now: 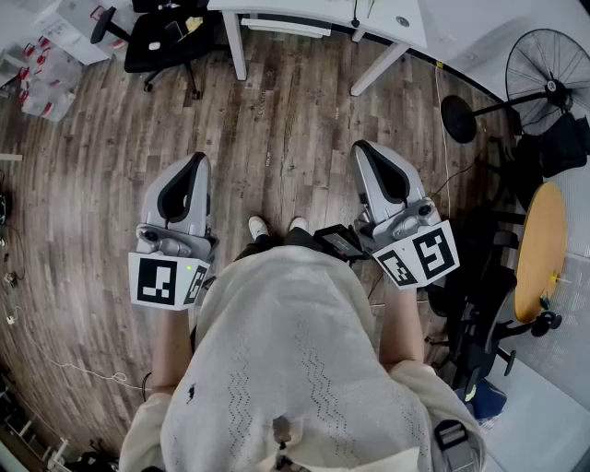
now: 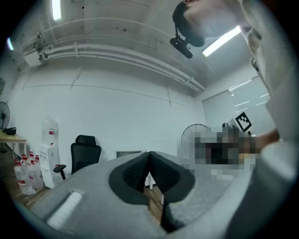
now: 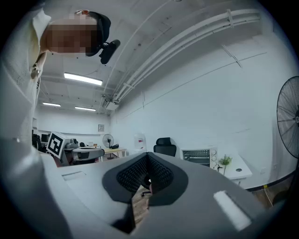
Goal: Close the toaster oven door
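Note:
A silver toaster oven (image 3: 198,156) stands far off on a white table (image 3: 236,168) in the right gripper view; it is too small to tell how its door stands. It does not show in the head view. I hold both grippers at waist height over the wooden floor, pointing forward and up. My left gripper (image 1: 195,164) is shut with nothing between its black pads (image 2: 140,170). My right gripper (image 1: 367,152) also has its pads (image 3: 156,172) together and holds nothing. Both are far from the oven.
A white desk (image 1: 323,14) and a black office chair (image 1: 161,41) stand ahead. At my right are a standing fan (image 1: 548,88), a round wooden table (image 1: 539,249) and cables. A water dispenser (image 2: 48,149) and bottles (image 2: 23,175) line the wall.

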`<state>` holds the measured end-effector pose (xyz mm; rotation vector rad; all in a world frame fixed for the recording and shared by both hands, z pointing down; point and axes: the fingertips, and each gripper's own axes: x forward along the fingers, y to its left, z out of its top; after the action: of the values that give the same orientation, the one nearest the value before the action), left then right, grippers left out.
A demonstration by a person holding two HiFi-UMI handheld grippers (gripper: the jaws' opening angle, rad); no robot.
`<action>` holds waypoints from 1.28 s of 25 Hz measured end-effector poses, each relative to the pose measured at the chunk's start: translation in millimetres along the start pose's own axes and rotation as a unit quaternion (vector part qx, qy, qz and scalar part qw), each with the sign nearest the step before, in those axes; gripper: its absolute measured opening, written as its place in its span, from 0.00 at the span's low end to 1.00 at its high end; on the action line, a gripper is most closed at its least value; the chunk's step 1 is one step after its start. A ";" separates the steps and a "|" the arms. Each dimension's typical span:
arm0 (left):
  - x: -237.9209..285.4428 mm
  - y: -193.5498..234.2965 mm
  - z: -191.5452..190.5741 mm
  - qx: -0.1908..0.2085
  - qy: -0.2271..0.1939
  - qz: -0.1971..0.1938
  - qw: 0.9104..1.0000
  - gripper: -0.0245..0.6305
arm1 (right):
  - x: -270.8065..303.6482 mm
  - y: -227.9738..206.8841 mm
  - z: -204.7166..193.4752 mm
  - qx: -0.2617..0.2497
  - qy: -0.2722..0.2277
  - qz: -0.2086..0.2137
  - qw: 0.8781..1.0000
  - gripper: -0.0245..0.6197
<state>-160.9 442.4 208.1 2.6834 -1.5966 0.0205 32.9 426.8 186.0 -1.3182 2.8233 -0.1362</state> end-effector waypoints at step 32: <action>5.4 -113.3 1.2 0.010 0.008 0.013 1.000 0.04 | -99.8 -46.7 9.1 0.004 -0.012 0.013 1.000 0.05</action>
<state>-58.7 491.7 205.9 2.6703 -1.6348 0.0571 133.2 472.8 179.5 -1.2727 2.8159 -0.1295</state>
